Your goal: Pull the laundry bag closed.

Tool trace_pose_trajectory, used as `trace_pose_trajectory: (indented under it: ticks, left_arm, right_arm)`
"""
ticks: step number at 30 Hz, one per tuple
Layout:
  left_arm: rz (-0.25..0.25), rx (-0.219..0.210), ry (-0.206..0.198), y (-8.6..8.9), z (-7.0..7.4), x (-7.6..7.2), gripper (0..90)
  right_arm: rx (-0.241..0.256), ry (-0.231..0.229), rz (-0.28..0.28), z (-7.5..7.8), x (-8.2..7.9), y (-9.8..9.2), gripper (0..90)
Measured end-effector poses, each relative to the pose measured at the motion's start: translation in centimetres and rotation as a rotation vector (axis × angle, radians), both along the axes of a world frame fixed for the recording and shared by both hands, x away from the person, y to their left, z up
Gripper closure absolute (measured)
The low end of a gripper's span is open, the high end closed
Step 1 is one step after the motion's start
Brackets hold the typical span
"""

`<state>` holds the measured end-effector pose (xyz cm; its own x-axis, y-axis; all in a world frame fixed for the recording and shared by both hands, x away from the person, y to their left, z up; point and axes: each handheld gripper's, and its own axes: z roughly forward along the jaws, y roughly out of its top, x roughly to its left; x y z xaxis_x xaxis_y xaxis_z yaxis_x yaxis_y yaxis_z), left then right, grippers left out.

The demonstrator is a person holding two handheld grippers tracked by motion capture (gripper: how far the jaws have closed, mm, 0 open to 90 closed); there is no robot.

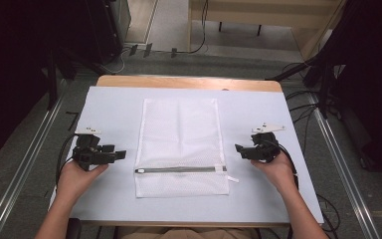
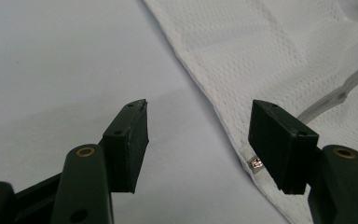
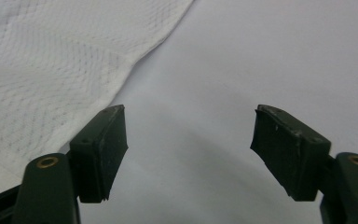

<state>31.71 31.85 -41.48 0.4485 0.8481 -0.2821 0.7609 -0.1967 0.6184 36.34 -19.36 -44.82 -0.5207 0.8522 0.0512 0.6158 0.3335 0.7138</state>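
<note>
A white mesh laundry bag [image 1: 180, 144] lies flat in the middle of the table, long side running away from me, with a grey zipper [image 1: 179, 170] across it near the front. My left gripper [image 1: 120, 155] rests open on the table just left of the bag's edge, jaws pointing at it. In the left gripper view the bag [image 2: 261, 60] and its zipper [image 2: 340, 91] lie beyond the open gripper [image 2: 205, 140]. My right gripper [image 1: 239, 149] stands open just right of the bag. The right gripper view has the bag [image 3: 60, 60] to the left of the open gripper [image 3: 191, 149].
A pale sheet [image 1: 258, 114] covers the wooden table [image 1: 189, 82]. A small white tag [image 1: 233, 179] sticks out at the zipper's right end. Black stands and cables [image 1: 323, 89] crowd the floor to both sides.
</note>
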Motion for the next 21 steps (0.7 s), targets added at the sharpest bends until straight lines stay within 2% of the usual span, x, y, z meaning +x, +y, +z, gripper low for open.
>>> trace_pose_trajectory:
  ticks: [4, 7, 13, 16, 21]
  left_arm:
    - [0.007, 0.001, -0.009, 0.12, -0.06, -0.01, 35.8]
    - [0.012, 0.004, -0.005, 0.14, -0.07, -0.02, 35.2]
    - [0.01, 0.014, -0.013, 0.18, -0.18, -0.07, 35.0]
    - [0.004, 0.033, -0.024, 0.17, -0.27, -0.15, 34.3]
    - [0.01, 0.024, -0.027, 0.2, -0.2, -0.21, 34.3]
  right_arm:
    - [0.009, 0.014, 0.027, 0.15, -0.04, 0.15, 35.9]
    - [0.015, 0.023, 0.039, 0.24, 0.0, 0.21, 38.2]
    - [0.021, 0.03, 0.04, 0.48, -0.1, 0.17, 40.7]
    - [0.019, 0.035, 0.035, 0.54, -0.19, 0.25, 41.0]
    - [0.031, 0.041, 0.046, 0.88, -0.51, 0.64, 41.9]
